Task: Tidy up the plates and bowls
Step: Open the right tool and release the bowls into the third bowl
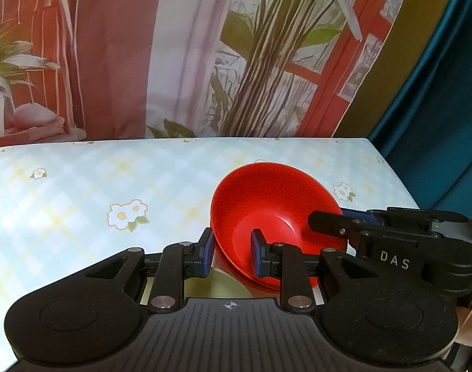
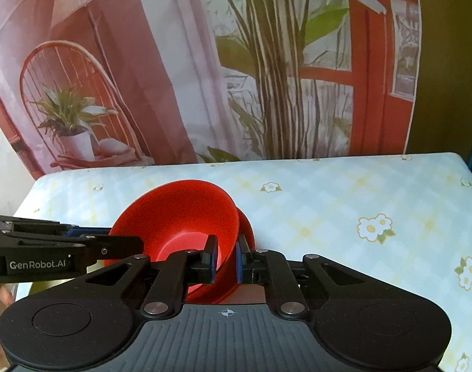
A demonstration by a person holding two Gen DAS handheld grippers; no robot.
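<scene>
**Between both tools: the red bowls**

Right between the fingers of the left tool (image 1: 231,252) a wall of the top red bowl (image 1: 267,204) is caught, one blue pad outside and one inside the rim, jaws narrowed onto it. On the opposite side the same bowl is pinched by the right tool (image 2: 226,257), also closed onto the wall. A second red bowl (image 2: 246,226) is nested just underneath, its rim peeking out below the top one. Under the left tool, a pale yellow-green plate (image 1: 223,285) can be glimpsed, mostly hidden. Everything is set above a tabletop (image 2: 329,204) covered in a checked cloth with daisies, with a printed backdrop (image 1: 173,46) standing ahead of both tools.
</scene>
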